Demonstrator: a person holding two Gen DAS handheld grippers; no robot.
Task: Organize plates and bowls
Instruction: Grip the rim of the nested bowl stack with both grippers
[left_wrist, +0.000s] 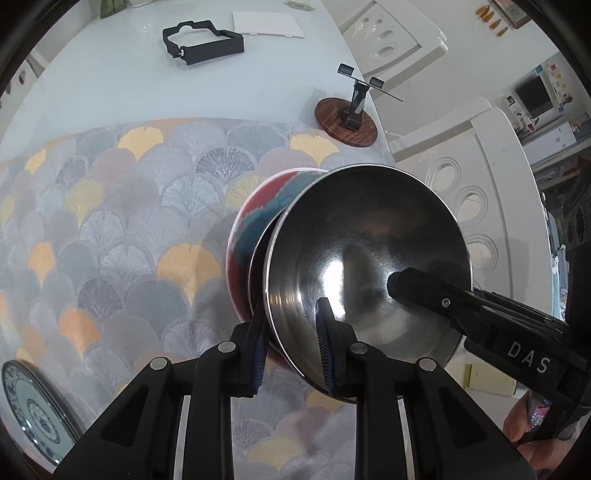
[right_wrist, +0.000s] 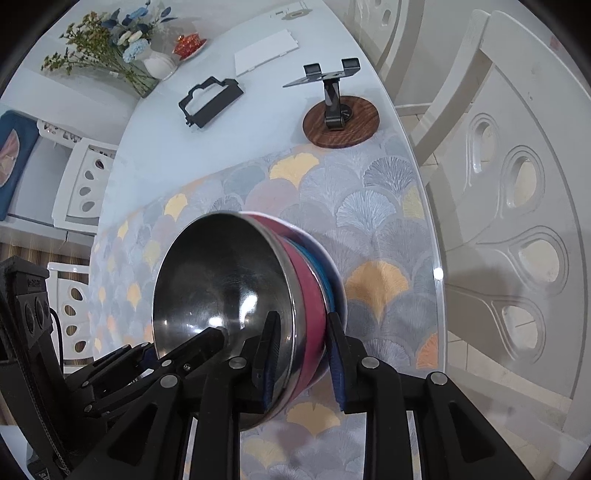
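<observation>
A bowl (left_wrist: 369, 240), steel inside and red and teal outside, hangs tilted on edge over the patterned mat (left_wrist: 110, 229). My left gripper (left_wrist: 291, 350) is shut on its near rim, one finger inside and one outside. In the right wrist view my right gripper (right_wrist: 303, 358) is shut on the opposite rim of the same bowl (right_wrist: 221, 288). From the right of the left wrist view, one of the right gripper's fingers (left_wrist: 406, 286) reaches into the bowl. A blue-and-white plate (left_wrist: 29, 406) lies on the mat at lower left.
A phone stand on a wooden disc (right_wrist: 341, 123), a black frame (right_wrist: 210, 99) and a white slab (right_wrist: 266, 51) sit on the white table beyond the mat. A flower vase (right_wrist: 159, 64) stands at the far corner. White chairs (right_wrist: 517, 221) line the table's right edge.
</observation>
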